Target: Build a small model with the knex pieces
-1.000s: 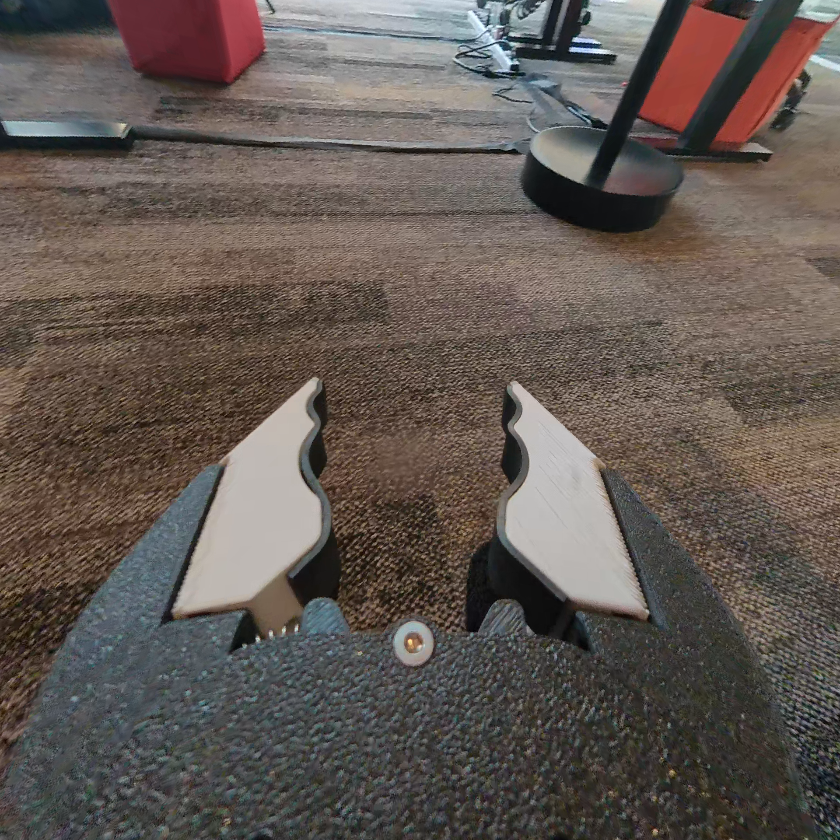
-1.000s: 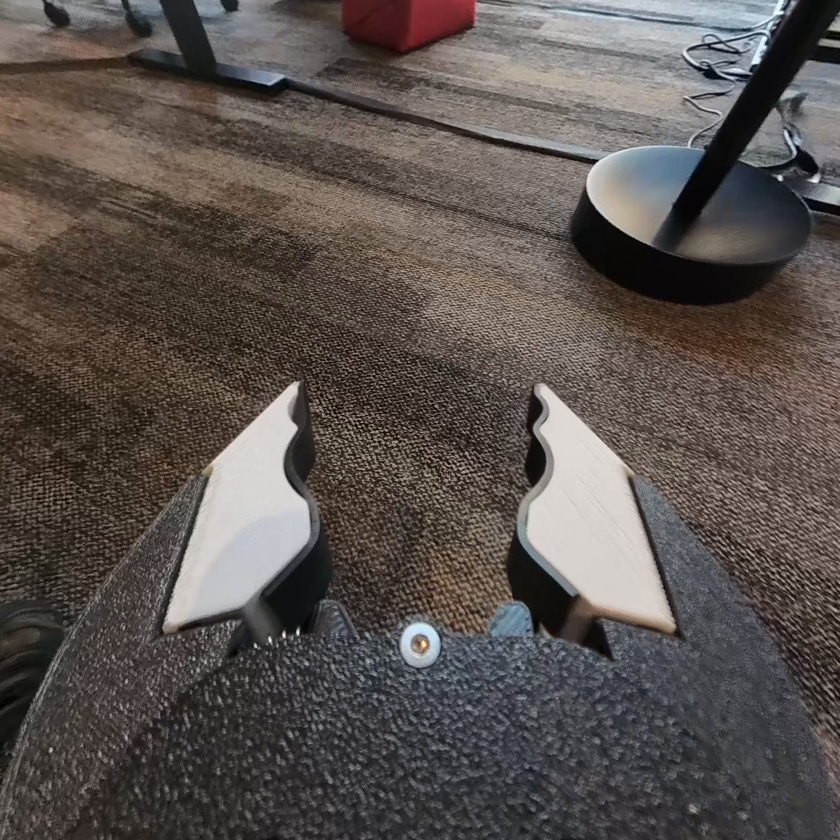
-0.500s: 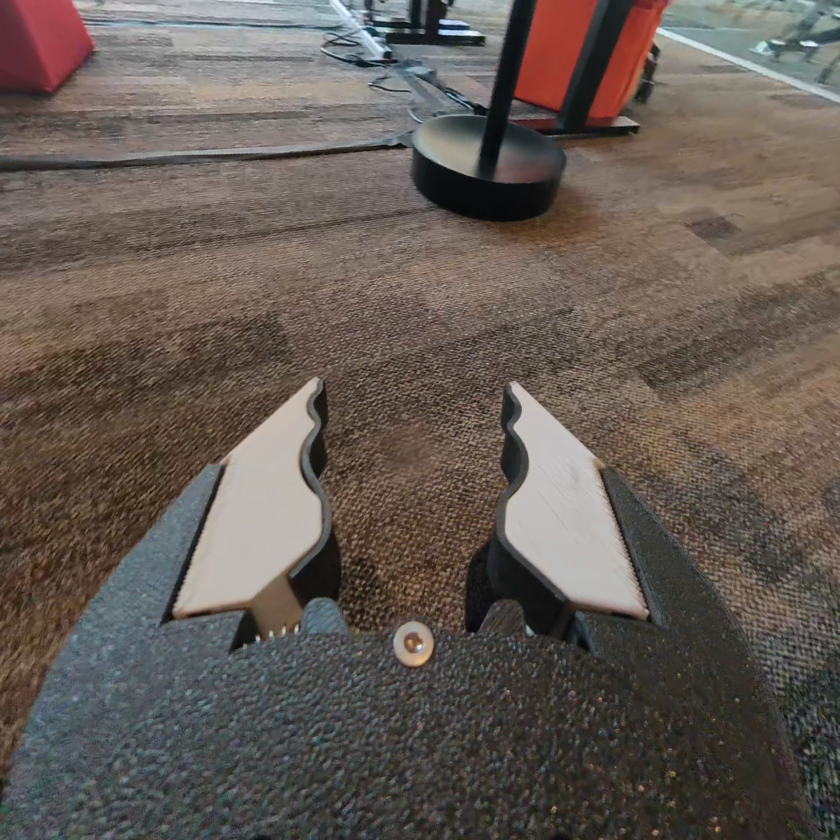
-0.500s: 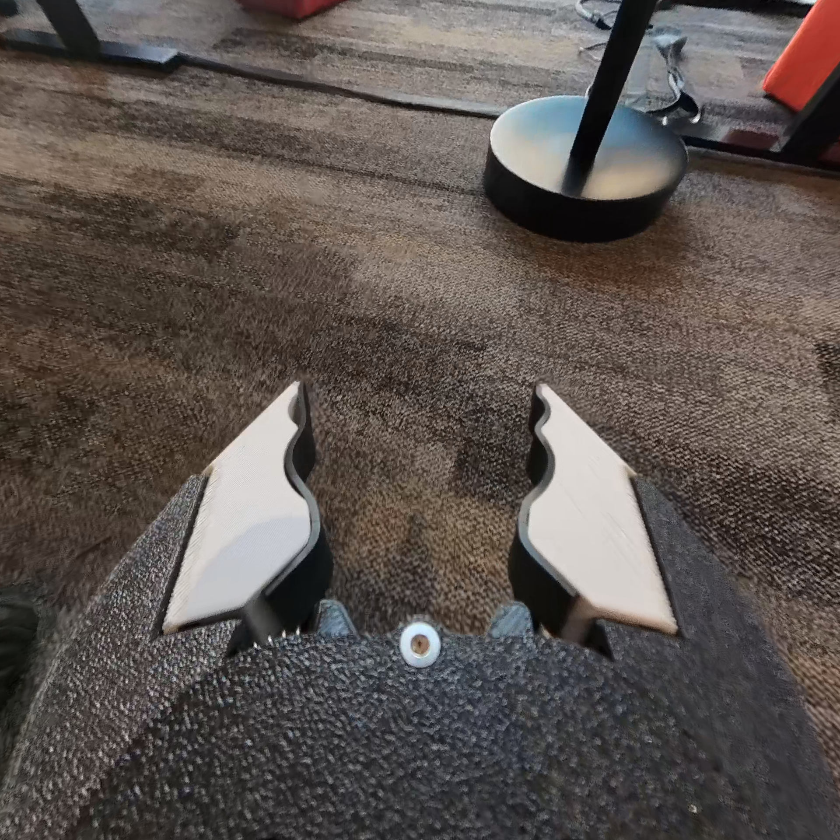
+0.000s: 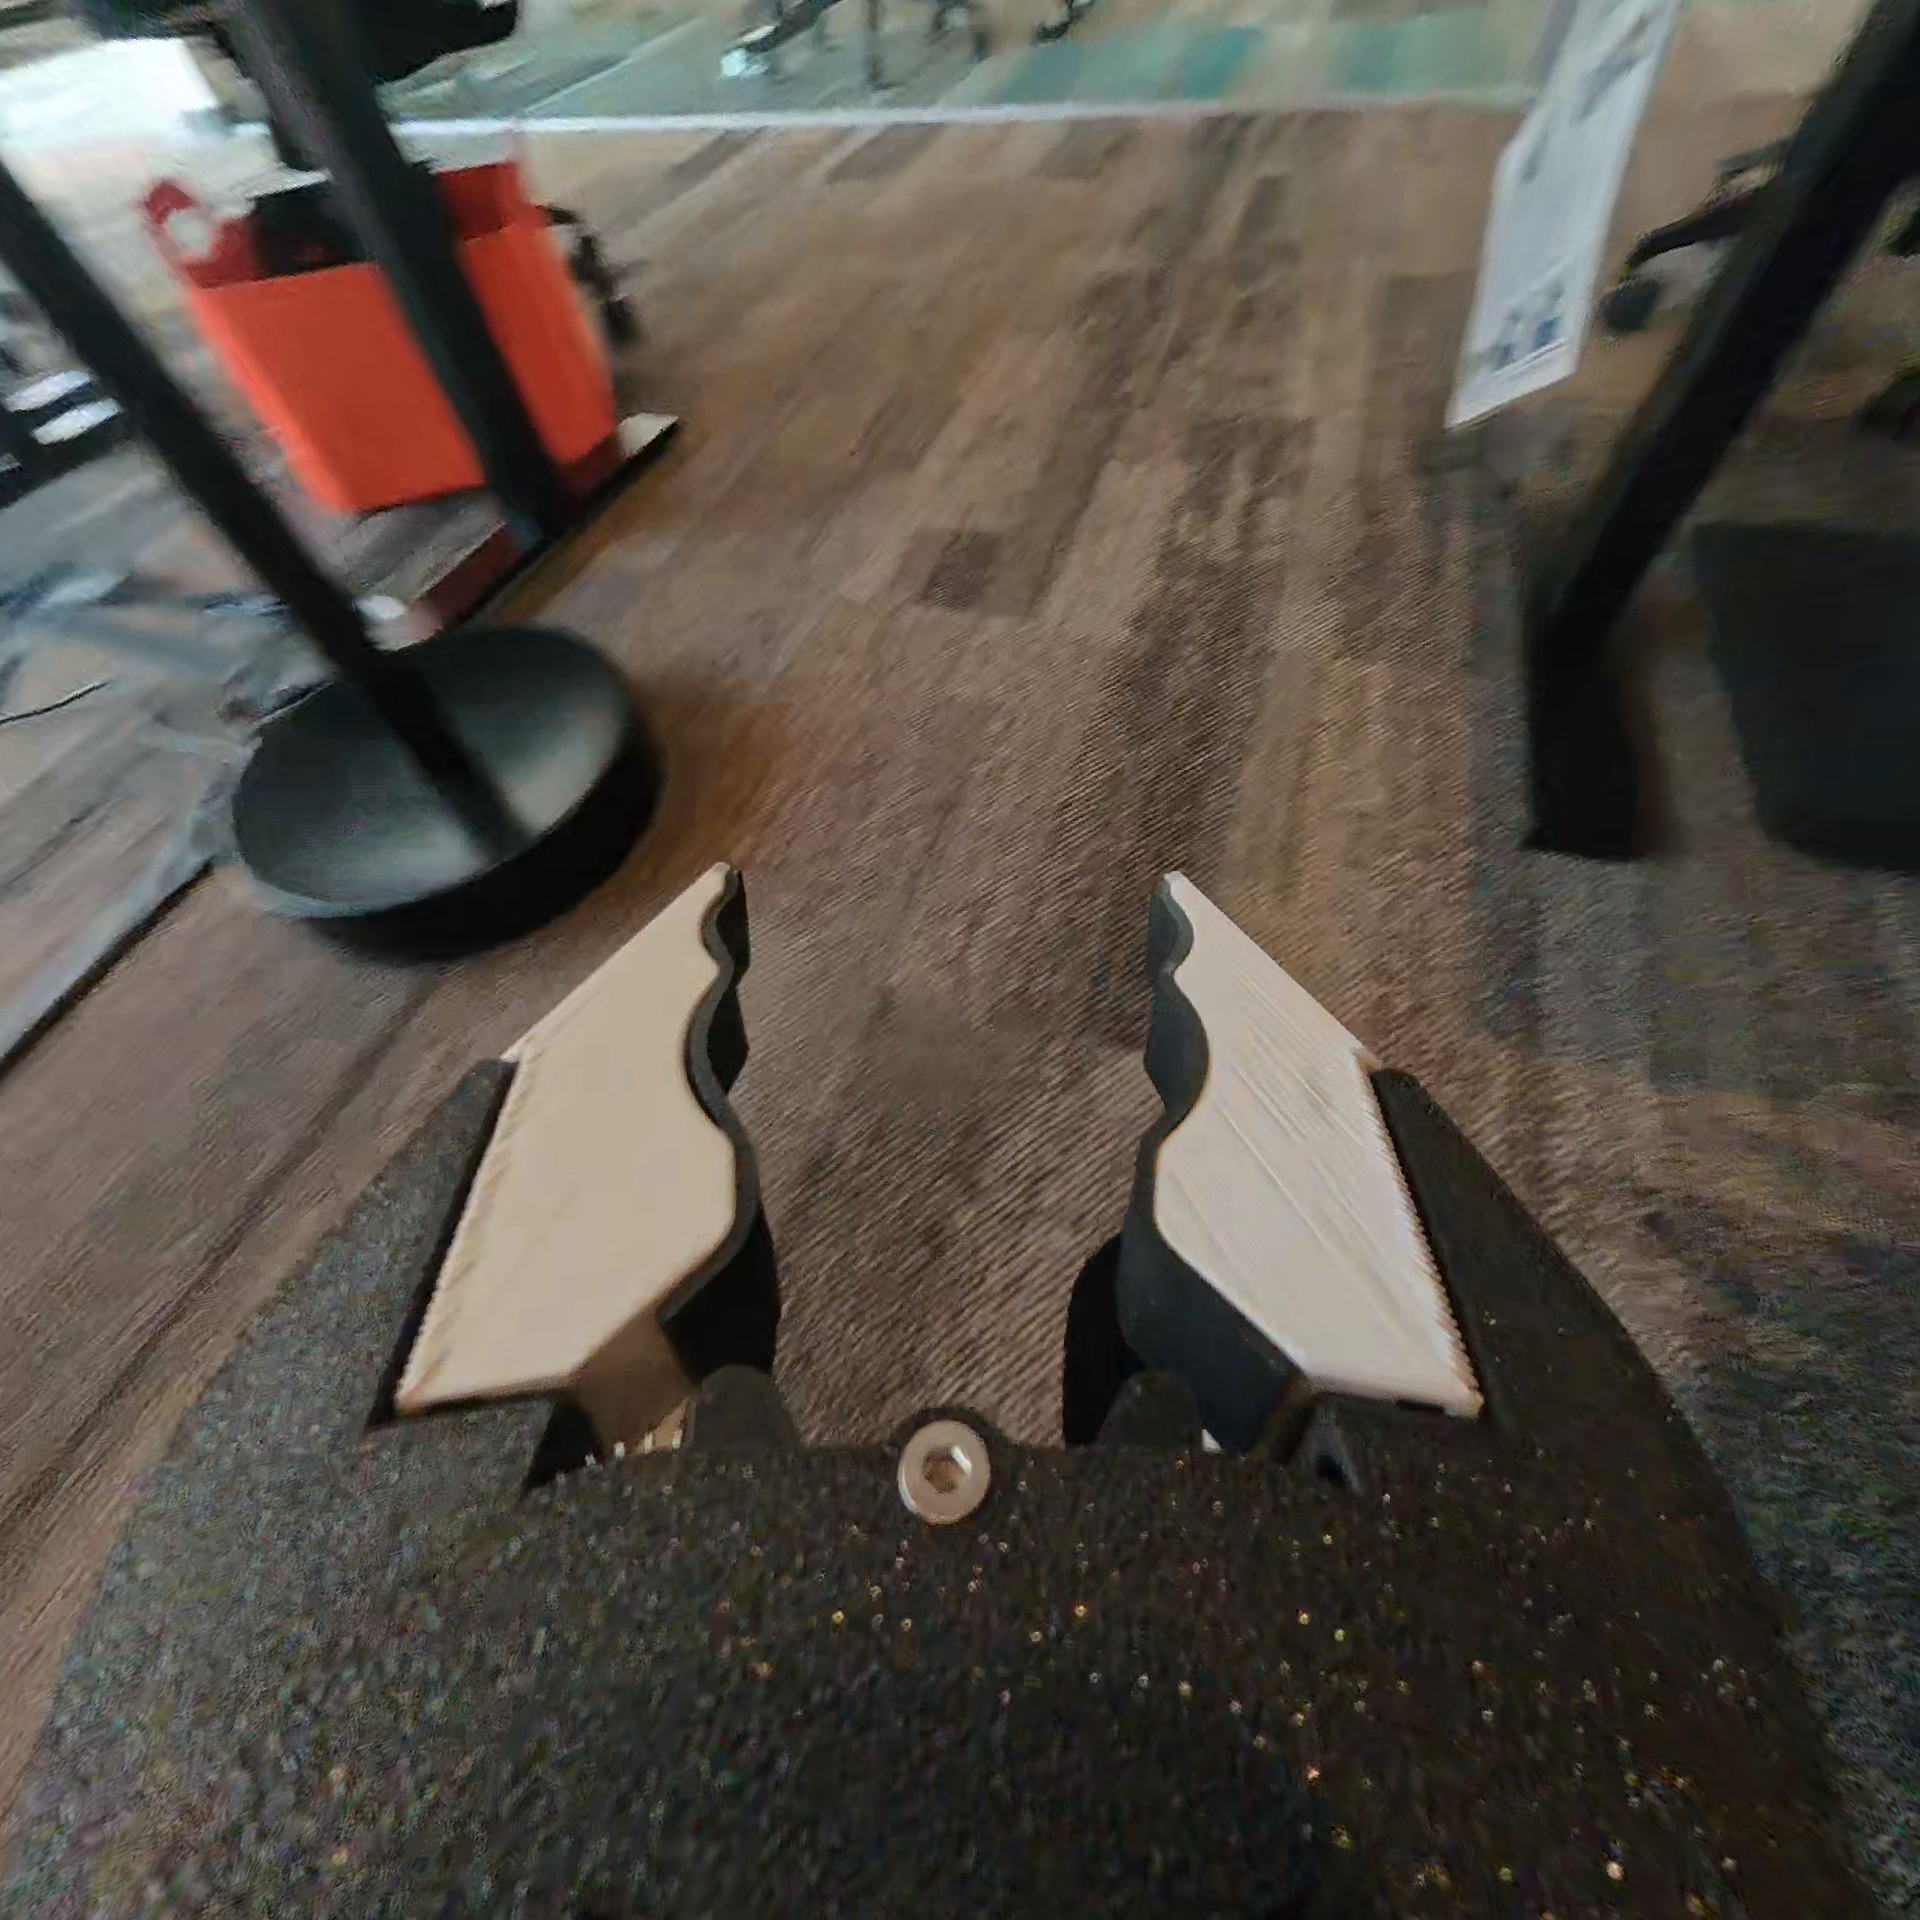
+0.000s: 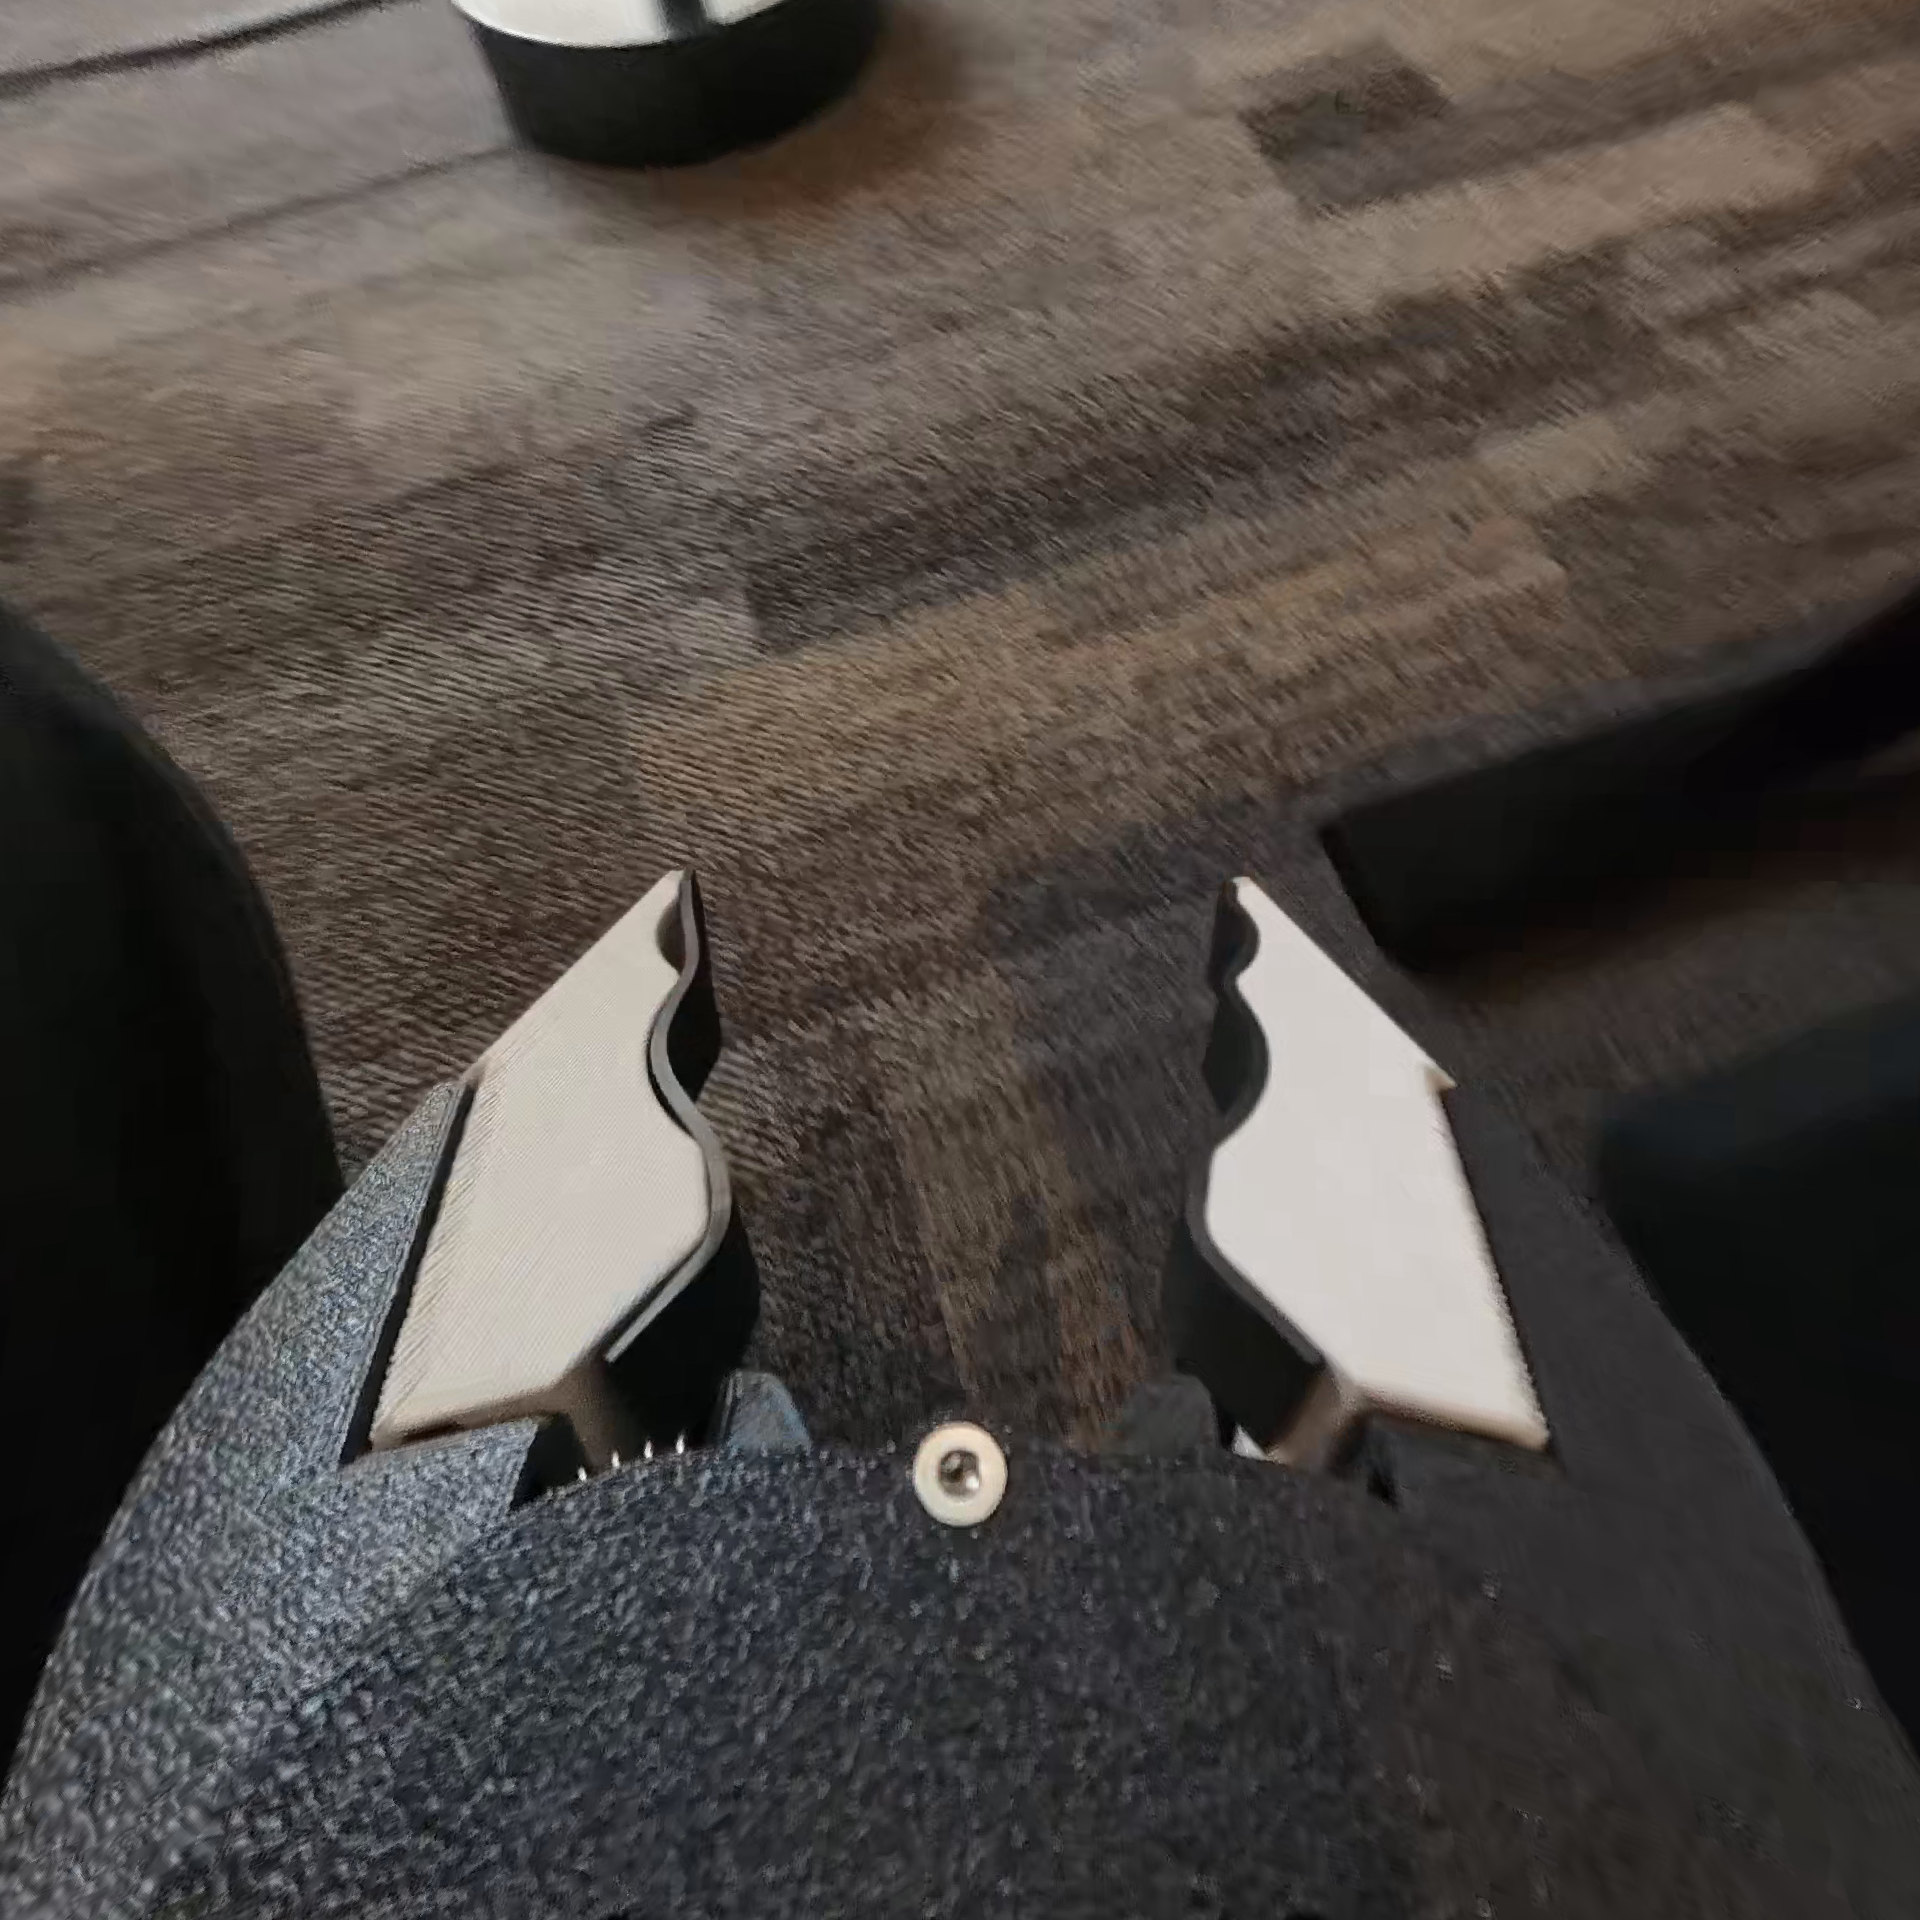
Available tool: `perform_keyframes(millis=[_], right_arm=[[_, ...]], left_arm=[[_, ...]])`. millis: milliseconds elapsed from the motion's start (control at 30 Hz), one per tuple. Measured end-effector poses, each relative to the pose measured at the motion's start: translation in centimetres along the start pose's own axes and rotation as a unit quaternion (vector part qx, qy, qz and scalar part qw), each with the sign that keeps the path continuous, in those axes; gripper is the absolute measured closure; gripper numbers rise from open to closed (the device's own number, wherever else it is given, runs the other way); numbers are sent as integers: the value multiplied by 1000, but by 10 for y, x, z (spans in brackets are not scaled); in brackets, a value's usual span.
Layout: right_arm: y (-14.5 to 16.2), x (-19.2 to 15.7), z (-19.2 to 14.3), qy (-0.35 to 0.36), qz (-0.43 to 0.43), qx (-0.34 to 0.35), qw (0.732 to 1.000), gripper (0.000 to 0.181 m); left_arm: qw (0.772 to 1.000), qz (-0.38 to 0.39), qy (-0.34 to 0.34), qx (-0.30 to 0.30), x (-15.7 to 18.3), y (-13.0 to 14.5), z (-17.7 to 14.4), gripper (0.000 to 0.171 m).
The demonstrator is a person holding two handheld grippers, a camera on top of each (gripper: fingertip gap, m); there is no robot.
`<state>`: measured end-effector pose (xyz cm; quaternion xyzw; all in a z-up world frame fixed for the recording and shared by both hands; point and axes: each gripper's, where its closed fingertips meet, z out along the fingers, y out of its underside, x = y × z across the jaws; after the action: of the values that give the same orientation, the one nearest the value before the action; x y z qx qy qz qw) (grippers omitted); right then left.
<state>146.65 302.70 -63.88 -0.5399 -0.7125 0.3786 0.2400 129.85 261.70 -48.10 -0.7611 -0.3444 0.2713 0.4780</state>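
Brown carpet (image 5: 1039, 623) beneath spread fingers (image 5: 603, 1143)

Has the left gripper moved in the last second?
Yes. The left gripper has swung rightward: the fixed round black base slid from upper right to its left.

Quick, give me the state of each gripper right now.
Left gripper: open, holding nothing, over the carpet.
Right gripper: open, holding nothing, over the carpet.

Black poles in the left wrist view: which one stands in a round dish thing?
The slanted pole on the left: it meets the round black base. The pole on the right ends in a narrow straight foot.
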Motion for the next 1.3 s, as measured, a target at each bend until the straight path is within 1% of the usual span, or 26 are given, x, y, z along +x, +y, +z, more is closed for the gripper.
perform_keyframes(millis=[33, 100, 200, 300, 400, 500, 600, 700, 800, 867, 900, 967, 1033, 1100, 1167, 1233, 1300], right_arm=[[9, 12, -15, 25, 15, -3, 1000, 86], [27, 36, -50, 79, 54, -4, 995, 85], [58, 71, -112, 175, 103, 4, 979, 85], [102, 88, -183, 272, 164, 13, 948, 85], [153, 87, -257, 370, 219, 18, 903, 85], [202, 63, -323, 453, 274, 26, 848, 84], [248, 17, -370, 513, 324, 23, 795, 83], [289, -39, -398, 552, 377, 16, 744, 83], [322, -90, -412, 576, 417, 5, 703, 83], [339, -118, -420, 588, 437, 1, 681, 83], [346, -130, -422, 594, 445, -1, 671, 83], [360, -152, -427, 602, 459, -5, 653, 83], [371, -169, -434, 609, 473, -5, 637, 83], [380, -180, -441, 615, 482, -4, 624, 83], [385, -181, -446, 621, 486, 3, 616, 83], [388, -178, -449, 621, 488, 12, 613, 83], [386, -169, -450, 617, 486, 20, 619, 83]], left_arm=[[999, 5, 32, 3, 19, -12, 18, 96], [995, 42, 92, 4, 62, -34, 50, 96], [976, 124, 179, 21, 139, -67, 90, 96], [945, 180, 270, 45, 229, -88, 121, 96], [906, 193, 372, 54, 328, -90, 140, 95], [856, 210, 469, 51, 425, -83, 139, 95], [803, 204, 558, 39, 517, -70, 114, 95], [752, 200, 627, 22, 596, -48, 82, 95], [706, 213, 675, 1, 663, -17, 60, 96], [681, 231, 695, -15, 699, 7, 51, 94], [670, 239, 702, -15, 715, 15, 46, 94], [655, 244, 716, -15, 740, 25, 33, 94], [643, 245, 726, -17, 756, 33, 21, 94], [634, 257, 729, -15, 764, 40, 13, 94], [630, 260, 731, -25, 770, 45, 10, 93], [631, 258, 731, -33, 774, 46, 10, 93], [634, 260, 727, -33, 774, 46, 13, 92]])
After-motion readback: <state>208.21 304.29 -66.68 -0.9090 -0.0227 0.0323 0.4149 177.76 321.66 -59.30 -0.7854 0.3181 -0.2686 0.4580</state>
